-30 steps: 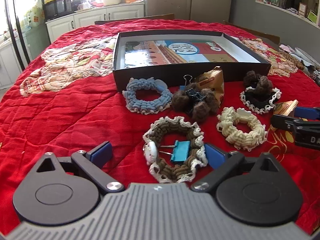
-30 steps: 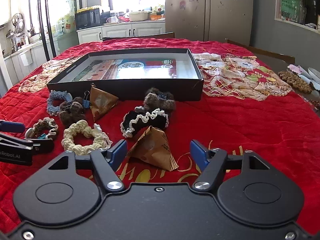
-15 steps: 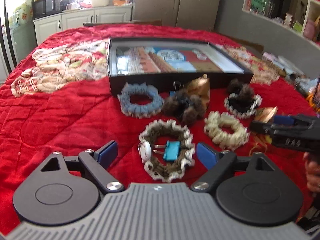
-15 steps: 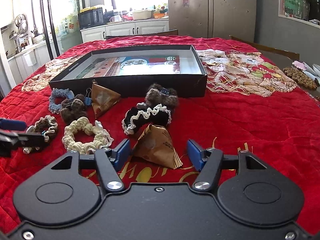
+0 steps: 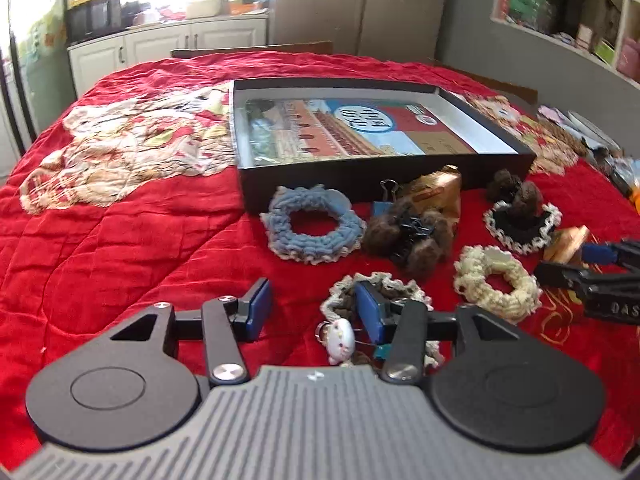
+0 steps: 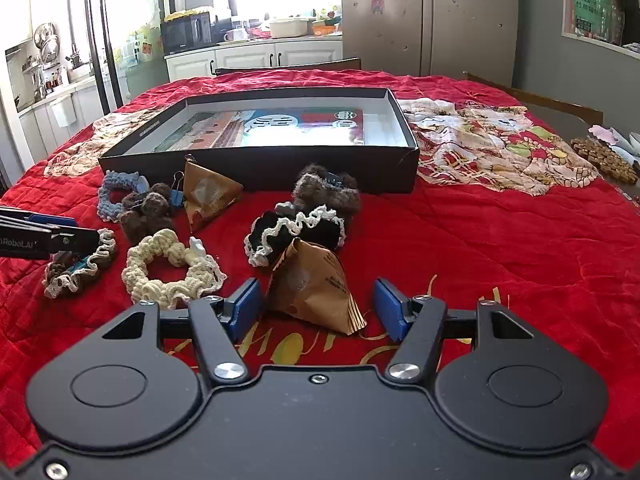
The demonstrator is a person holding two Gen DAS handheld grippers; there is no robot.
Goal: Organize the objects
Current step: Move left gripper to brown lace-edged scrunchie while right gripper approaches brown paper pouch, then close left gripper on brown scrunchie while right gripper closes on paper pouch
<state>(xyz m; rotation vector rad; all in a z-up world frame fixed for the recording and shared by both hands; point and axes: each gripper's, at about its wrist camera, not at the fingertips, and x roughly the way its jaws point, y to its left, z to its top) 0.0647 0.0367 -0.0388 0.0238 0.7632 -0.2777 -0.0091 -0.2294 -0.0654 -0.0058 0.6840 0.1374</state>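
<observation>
Left gripper: jaws closing, nothing clamped yet. Only red cloth shows in the gap between the blue pads. The right-hand pad sits over the brown scrunchie with the cream frill; whether it touches the scrunchie, cannot tell. A teal binder clip and a small white charm lie on that scrunchie, partly hidden behind the gripper's linkage.

Right gripper: jaws part-open, released, straddling the brown paper pyramid packet. Gaps show between both pads and the packet, so it is not gripped; it rests on the cloth.

Outward, on the red quilted cloth covering the bench:
- cream scrunchie, just left of the packet
- black scrunchie with white frill, just behind the packet, with a brown fuzzy piece behind it
- blue scrunchie close to the box front
- brown pom-pom cluster with a black claw clip, beside the blue scrunchie
- blue binder clip, next to a second paper pyramid packet, which is close to the box wall

Behind these, the shallow black box lies open, a printed sheet flat on its floor. None of the small items is in it.
</observation>
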